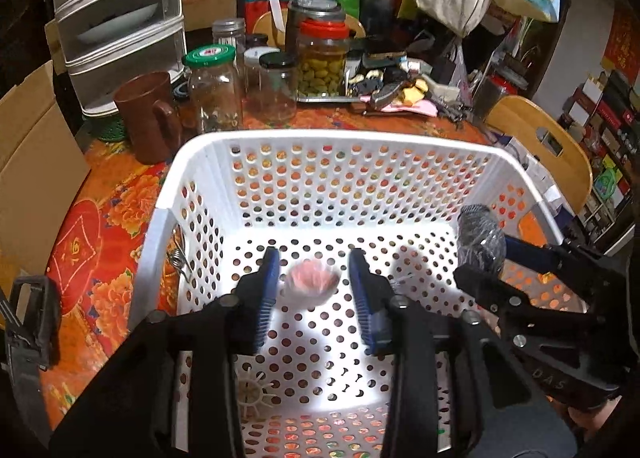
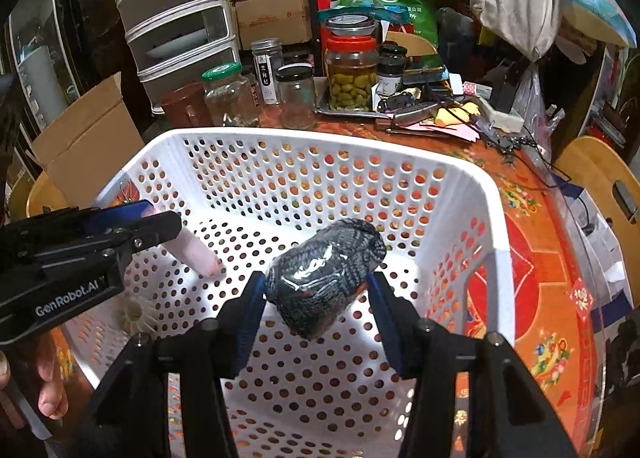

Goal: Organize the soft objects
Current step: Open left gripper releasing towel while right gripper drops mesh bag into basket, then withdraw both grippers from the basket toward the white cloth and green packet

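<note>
**A:** What does your left wrist view show?

**B:** My left gripper hangs inside the white perforated basket, which stands on the surface with its orange flowered cloth. Its jaws stand apart, and a pink soft roll shows blurred in the gap; neither blue pad seems to press on it. At the right edge my right gripper reaches in over the basket rim with a dark grey knitted bundle at its tips. Behind the basket stand a brown mug and several glass jars.

**A:** And the right wrist view?

**B:** Here my right gripper has the knitted bundle, wrapped in clear film, squeezed between both pads, jaws about half apart, above the basket floor. To the left my left gripper points down into the basket, and the pink roll slants from its tips, lower end at the floor. I can't tell from this side whether it is gripped.
</note>
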### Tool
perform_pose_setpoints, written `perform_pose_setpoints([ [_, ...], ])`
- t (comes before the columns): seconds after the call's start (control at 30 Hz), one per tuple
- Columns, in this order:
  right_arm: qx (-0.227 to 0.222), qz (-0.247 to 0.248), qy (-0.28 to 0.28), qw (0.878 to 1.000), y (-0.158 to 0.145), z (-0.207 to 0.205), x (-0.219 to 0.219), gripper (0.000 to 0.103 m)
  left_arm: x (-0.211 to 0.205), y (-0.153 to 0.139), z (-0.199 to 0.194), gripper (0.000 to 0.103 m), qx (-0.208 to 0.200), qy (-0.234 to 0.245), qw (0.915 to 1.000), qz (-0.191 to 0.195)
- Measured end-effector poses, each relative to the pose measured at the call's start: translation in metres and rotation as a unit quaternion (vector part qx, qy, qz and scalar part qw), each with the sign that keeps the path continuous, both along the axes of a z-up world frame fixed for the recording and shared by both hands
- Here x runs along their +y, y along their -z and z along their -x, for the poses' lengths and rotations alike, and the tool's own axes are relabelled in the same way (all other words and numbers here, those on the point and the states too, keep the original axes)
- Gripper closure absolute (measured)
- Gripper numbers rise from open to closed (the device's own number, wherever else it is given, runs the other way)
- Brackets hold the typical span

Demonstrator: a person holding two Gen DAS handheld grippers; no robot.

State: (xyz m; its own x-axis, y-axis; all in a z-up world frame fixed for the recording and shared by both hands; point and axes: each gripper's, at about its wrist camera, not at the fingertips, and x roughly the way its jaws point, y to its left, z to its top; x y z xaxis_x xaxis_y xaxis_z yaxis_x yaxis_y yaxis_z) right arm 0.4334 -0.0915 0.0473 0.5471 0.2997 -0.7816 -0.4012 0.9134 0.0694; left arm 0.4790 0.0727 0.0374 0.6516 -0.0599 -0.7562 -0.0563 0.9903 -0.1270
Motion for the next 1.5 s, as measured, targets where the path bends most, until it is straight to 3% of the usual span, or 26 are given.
perform_pose_setpoints([
  [0.07, -0.003, -0.003, -0.001, 1.000, -0.003, 0.002, -0.001, 0.045, 0.002, -0.006, 0.005, 0.042, -0.011, -0.001, 0.9999, 0.003],
  [0.13, -0.014, -0.008, -0.002, 1.000, -0.009, 0.007, -0.002, 0.027, 0.001, -0.014, 0.011, 0.039, -0.024, -0.001, 0.9997, 0.000],
  [0.4, -0.035, -0.010, -0.008, 0.999, -0.024, 0.021, -0.005, 0.012, 0.001, -0.037, 0.034, 0.020, -0.053, -0.011, 0.9983, -0.018],
  [0.7, -0.062, -0.019, 0.005, 0.998, -0.036, 0.058, -0.028, 0.007, -0.002, -0.062, 0.096, 0.009, -0.102, -0.011, 0.9938, -0.044],
  [0.8, -0.068, -0.022, 0.007, 0.997, -0.038, 0.073, -0.035, 0.007, -0.003, -0.066, 0.119, 0.008, -0.111, -0.007, 0.9934, -0.030],
  [1.17, -0.086, -0.038, 0.002, 0.996, -0.046, 0.121, -0.044, 0.000, -0.010, -0.070, 0.190, 0.005, -0.141, 0.003, 0.9898, -0.021],
  [1.5, -0.100, -0.036, 0.011, 0.994, -0.044, 0.161, -0.060, 0.000, -0.016, -0.067, 0.250, 0.003, -0.154, -0.008, 0.9873, -0.037],
])
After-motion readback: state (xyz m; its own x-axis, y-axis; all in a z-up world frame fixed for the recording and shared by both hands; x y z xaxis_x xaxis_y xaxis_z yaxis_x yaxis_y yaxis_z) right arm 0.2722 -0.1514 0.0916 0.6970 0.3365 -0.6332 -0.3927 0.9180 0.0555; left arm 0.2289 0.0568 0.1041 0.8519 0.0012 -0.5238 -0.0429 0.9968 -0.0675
